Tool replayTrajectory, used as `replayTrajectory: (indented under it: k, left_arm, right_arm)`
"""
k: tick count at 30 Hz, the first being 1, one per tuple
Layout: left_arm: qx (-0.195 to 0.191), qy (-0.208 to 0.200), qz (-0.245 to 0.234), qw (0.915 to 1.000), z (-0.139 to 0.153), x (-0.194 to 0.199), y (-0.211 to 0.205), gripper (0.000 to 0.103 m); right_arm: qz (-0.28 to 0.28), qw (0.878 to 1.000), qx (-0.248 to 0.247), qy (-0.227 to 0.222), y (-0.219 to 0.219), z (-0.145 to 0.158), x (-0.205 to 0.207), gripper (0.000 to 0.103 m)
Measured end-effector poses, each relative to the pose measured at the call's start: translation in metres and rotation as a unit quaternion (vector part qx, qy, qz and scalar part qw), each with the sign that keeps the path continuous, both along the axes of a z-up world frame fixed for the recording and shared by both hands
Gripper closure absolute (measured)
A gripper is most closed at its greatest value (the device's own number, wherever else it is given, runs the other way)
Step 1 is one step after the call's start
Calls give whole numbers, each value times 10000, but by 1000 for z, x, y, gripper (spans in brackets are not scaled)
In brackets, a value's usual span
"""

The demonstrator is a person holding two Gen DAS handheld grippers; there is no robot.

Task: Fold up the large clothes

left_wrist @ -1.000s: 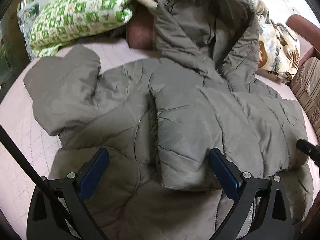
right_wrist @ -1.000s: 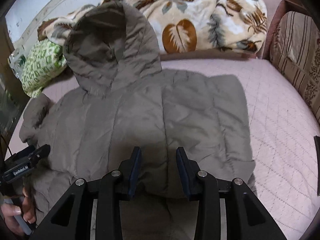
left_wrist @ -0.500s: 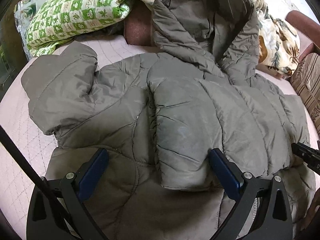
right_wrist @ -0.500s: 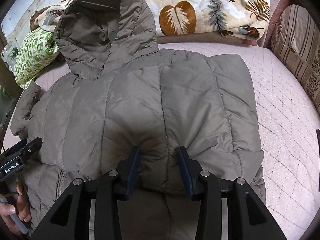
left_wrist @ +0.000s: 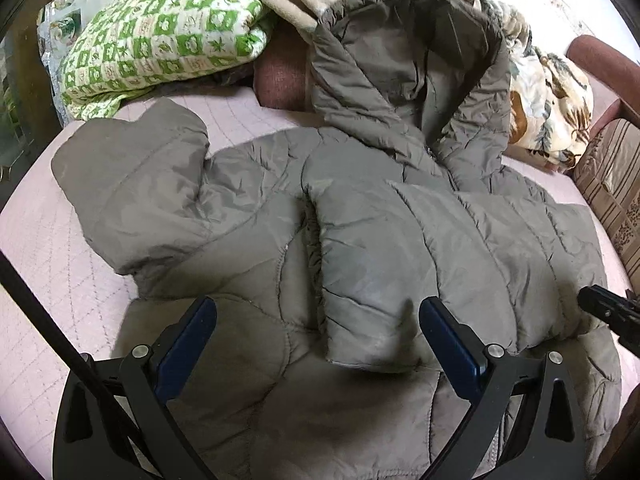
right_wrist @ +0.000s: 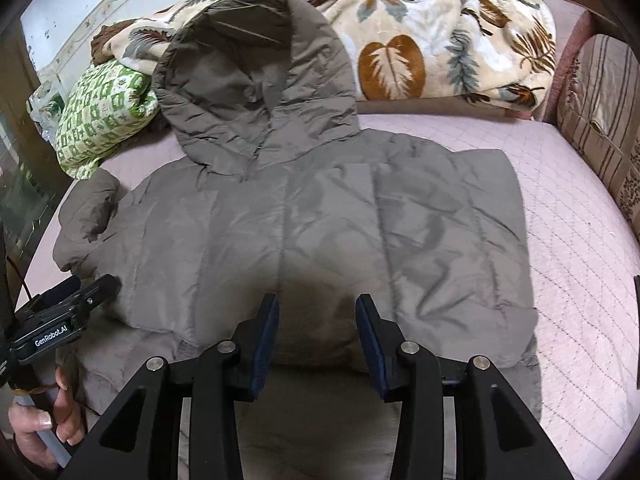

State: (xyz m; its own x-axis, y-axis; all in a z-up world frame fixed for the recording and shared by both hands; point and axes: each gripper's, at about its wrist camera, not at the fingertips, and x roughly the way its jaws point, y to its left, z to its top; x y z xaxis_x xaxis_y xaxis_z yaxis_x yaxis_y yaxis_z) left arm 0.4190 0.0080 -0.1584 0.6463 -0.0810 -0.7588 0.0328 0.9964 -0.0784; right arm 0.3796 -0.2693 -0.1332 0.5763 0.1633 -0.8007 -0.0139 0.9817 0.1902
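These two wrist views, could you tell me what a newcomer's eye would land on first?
The big grey-brown puffer jacket fills the middle of the pink quilted bed, one sleeve already folded across its front and its hood propped up at the far end. Behind it lie a leaf-print blanket and, at far left, a green checked quilt. Both tools hang open above the near hem: left tool, right tool.

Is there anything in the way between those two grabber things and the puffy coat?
Nothing visible. The grey hooded puffer jacket lies directly before the open left hand-held gripper and right hand-held gripper; the green pillow and leaf-print blanket sit beyond.
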Motion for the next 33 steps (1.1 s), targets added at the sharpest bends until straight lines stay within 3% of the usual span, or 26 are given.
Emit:
replayTrajectory:
  k: [12, 17, 25, 28, 33]
  left_arm:
    - [-133, -344, 271, 9990, 28, -17, 38, 2]
    - [-169, -404, 458, 9980, 33, -24, 61, 2]
    - [-318, -429, 815, 9952, 35, -26, 99, 2]
    - [-331, -438, 900, 9944, 36, -25, 109, 2]
    - [-340, -414, 1007, 9935, 34, -24, 120, 2]
  right_arm:
    - [621, 9980, -87, -45, 60, 10, -8, 55]
    - [747, 9959, 499, 38, 72, 14, -11, 55]
    - [879, 9947, 540, 51, 92, 13, -16, 55]
    - [887, 9948, 491, 4, 95, 14, -15, 45]
    - [967, 9940, 510, -25, 105, 13, -10, 44]
